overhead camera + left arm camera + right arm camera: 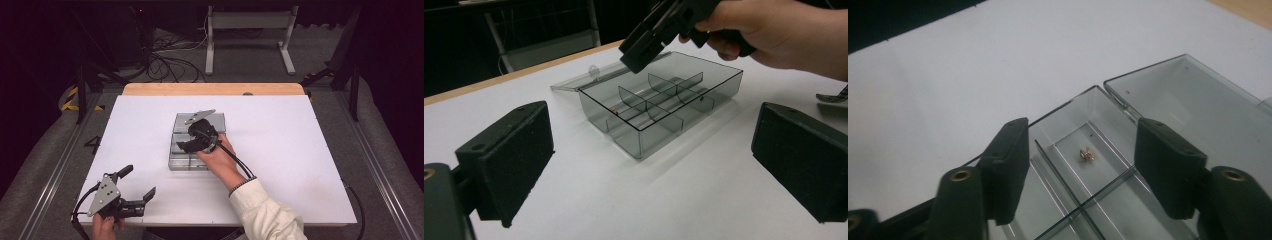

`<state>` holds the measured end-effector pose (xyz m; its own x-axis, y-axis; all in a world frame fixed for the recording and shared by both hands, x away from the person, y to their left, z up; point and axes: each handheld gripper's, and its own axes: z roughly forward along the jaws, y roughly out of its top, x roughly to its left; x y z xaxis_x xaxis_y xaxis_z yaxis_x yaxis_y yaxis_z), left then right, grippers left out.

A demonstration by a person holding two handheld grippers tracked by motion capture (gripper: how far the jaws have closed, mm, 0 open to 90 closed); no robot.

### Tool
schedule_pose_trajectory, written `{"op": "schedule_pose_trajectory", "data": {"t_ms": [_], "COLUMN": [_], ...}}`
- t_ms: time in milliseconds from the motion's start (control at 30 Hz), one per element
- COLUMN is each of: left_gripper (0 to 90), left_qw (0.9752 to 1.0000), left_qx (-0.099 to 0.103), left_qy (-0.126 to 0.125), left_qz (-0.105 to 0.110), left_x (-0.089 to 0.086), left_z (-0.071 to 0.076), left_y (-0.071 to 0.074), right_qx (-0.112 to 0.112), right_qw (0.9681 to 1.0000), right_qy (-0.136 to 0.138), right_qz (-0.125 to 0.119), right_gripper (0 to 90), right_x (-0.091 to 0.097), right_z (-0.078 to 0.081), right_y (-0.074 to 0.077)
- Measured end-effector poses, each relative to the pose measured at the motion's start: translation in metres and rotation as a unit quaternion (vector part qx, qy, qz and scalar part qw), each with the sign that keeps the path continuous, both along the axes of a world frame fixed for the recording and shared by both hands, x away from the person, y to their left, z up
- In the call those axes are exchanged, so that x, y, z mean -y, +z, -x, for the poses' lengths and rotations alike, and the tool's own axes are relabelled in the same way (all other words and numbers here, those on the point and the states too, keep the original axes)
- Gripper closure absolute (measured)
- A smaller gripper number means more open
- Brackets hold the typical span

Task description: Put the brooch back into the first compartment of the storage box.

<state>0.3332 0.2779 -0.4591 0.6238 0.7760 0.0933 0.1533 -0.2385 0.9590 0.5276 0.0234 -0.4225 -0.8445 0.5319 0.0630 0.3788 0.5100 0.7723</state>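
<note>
Hovering my right hand-held gripper (1080, 175), jaws spread and empty, over the tiny, light, slippery brass fitting (1086, 154) — pinch its sides.

Small brass part (1087, 154), lying in open smoky box's (704, 98) corner compartment

A white sleeve (265, 212) with a dark beaded wristband (242, 185) is worn on the right arm. Both grippers are built of black blocky jaws with brass-coloured screws (961, 175), grey three-cornered plates (103, 194) and trailing black cables (80, 207).
</note>
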Motion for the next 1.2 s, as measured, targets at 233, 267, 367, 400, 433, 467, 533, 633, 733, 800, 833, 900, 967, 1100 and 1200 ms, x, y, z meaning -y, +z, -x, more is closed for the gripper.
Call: {"op": "schedule_pose_trajectory", "data": {"t_ms": [233,267,367,400,433,467,533,633,733,800,833,900,967,1100,1200], "left_gripper": [3.9,3.9,3.9,3.9,3.9,3.9,3.9,3.9,3.9,3.9,3.9,3.9,3.9,3.9,3.9], "left_qw": [1.0000,1.0000,1.0000,1.0000,1.0000,1.0000,1.0000,1.0000,1.0000,1.0000,1.0000,1.0000,1.0000,1.0000,1.0000], "left_qx": [-0.002,-0.001,-0.001,-0.002,0.000,-0.001,0.000,0.000,0.001,-0.001,0.000,0.002,0.001,0.001,0.002], "left_qy": [-0.002,-0.002,-0.002,-0.001,-0.001,0.000,0.000,0.000,0.000,0.001,0.001,-0.001,-0.001,-0.002,-0.002], "left_qz": [0.000,0.000,0.002,0.001,0.000,0.002,0.001,0.001,-0.002,0.001,0.000,-0.004,-0.001,-0.003,-0.003], "left_x": [0.000,0.000,0.000,0.000,-0.001,-0.001,-0.001,-0.001,0.000,0.001,0.001,0.001,0.001,0.001,0.001], "left_z": [-0.001,-0.001,-0.001,-0.001,-0.001,0.000,0.000,0.000,0.000,0.000,0.000,-0.001,-0.001,-0.001,-0.001], "left_y": [0.000,0.000,-0.001,-0.001,0.000,0.000,0.000,0.000,0.000,0.000,0.000,0.000,0.000,0.000,0.000], "right_qx": [-0.005,-0.004,0.004,0.006,0.008,0.009,0.012,0.015,0.019,0.021,0.023,0.025,0.029,0.036,0.039], "right_qw": [0.9996,0.9996,0.9995,0.9993,0.9992,0.9992,0.9990,0.9988,0.9987,0.9986,0.9986,0.9986,0.9985,0.9982,0.9980], "right_qy": [0.017,0.018,0.020,0.019,0.021,0.021,0.022,0.022,0.023,0.022,0.021,0.022,0.022,0.021,0.021], "right_qz": [-0.021,-0.021,-0.026,-0.030,-0.032,-0.034,-0.038,-0.040,-0.042,-0.043,-0.042,-0.041,-0.041,-0.043,-0.044], "right_gripper": [21.9,19.6,14.3,13.2,12.1,11.4,10.9,10.4,10.2,9.9,9.8,9.4,9.3,9.0,8.7], "right_x": [0.011,0.013,0.017,0.019,0.021,0.022,0.025,0.029,0.033,0.037,0.039,0.043,0.047,0.058,0.065], "right_z": [0.008,0.009,0.013,0.014,0.015,0.016,0.018,0.020,0.023,0.025,0.026,0.028,0.030,0.035,0.040], "right_y": [0.016,0.018,0.023,0.025,0.027,0.028,0.031,0.033,0.036,0.038,0.039,0.041,0.043,0.047,0.050]}}
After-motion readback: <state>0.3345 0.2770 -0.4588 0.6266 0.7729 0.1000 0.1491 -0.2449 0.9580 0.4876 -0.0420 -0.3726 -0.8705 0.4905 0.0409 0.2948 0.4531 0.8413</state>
